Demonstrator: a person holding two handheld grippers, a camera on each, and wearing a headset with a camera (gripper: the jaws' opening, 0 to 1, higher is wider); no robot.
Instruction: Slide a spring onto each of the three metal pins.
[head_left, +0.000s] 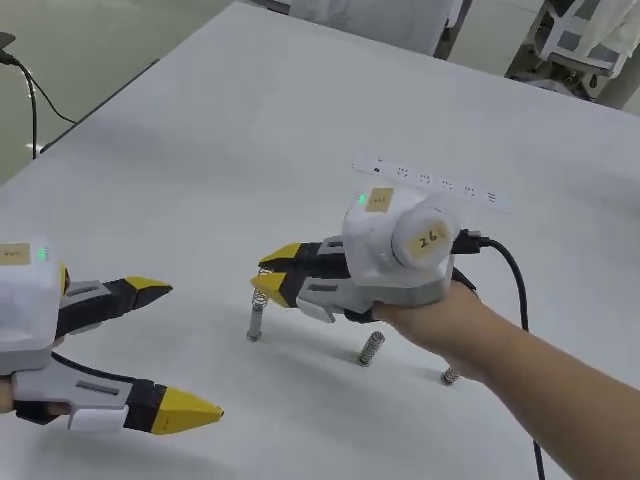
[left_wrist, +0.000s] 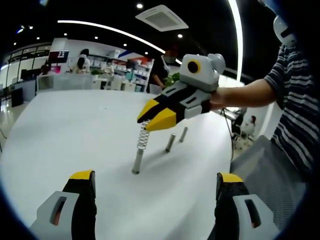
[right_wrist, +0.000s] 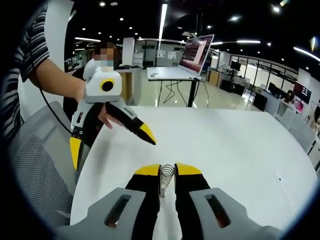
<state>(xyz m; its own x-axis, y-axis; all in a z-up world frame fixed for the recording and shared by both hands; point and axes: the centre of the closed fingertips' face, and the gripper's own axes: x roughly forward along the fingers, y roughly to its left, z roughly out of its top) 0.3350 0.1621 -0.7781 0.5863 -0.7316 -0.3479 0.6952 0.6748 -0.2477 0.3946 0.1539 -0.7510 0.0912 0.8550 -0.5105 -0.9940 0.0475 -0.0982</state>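
My right gripper is shut on a spring, which it holds upright over a metal pin standing on the white table. In the left gripper view the spring meets the top of that pin under the right gripper. Two more pins stand to the right, each with a spring around it. My left gripper hovers open at the lower left, nothing between its fingers. In the right gripper view the spring sits pinched between the yellow tips.
A white power strip lies behind the right gripper, and a black cable runs from that gripper toward me. A chair stands past the table's far right corner. Another cable hangs off the far left.
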